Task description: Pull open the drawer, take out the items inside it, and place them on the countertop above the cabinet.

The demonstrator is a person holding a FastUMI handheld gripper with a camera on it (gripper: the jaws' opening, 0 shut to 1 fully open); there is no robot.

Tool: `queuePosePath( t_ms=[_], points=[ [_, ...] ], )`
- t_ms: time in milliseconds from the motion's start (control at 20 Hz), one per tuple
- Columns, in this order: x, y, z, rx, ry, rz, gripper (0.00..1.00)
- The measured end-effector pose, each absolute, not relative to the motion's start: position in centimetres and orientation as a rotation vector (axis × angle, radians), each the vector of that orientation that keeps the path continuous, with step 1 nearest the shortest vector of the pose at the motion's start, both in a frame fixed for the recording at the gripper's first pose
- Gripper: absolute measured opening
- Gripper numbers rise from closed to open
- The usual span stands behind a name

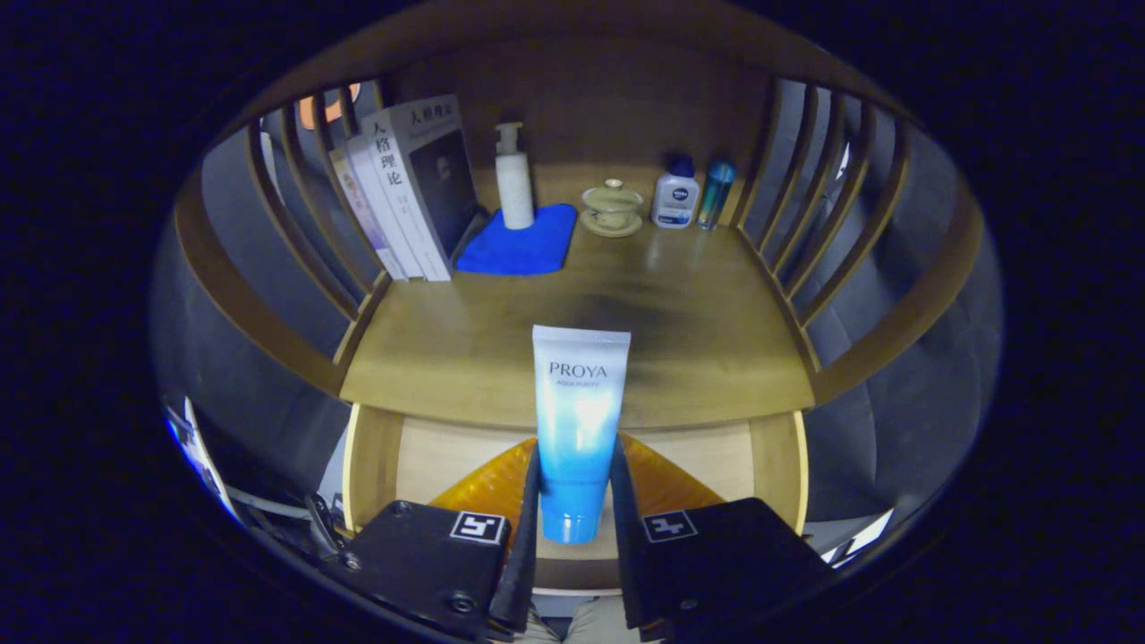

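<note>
A white-to-blue cosmetic tube (577, 420) stands upright between my fingers, cap end down, and my gripper (573, 487) is shut on its lower part. It hangs over the open drawer (376, 447), whose pale wooden walls frame an amber, translucent item (666, 483) lying inside behind the tube. Beyond the tube spreads the wooden countertop (447, 349) of the cabinet.
At the back of the countertop are leaning books (407, 192), a white pump bottle (513, 179) on a blue cloth (523, 241), a lidded tea cup (612, 208), a small white bottle (675, 194) and a teal bottle (716, 192). Curved wooden slats (805, 206) fence both sides.
</note>
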State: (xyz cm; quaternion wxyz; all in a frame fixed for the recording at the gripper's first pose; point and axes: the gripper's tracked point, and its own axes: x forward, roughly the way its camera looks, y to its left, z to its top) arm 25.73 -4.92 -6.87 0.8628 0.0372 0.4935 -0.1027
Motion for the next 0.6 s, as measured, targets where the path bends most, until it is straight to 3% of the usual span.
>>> queuePosePath(
  t_ms=[600],
  points=[
    [33.5,-5.9,-9.6,0.074,1.025,-0.270,0.42]
  ],
)
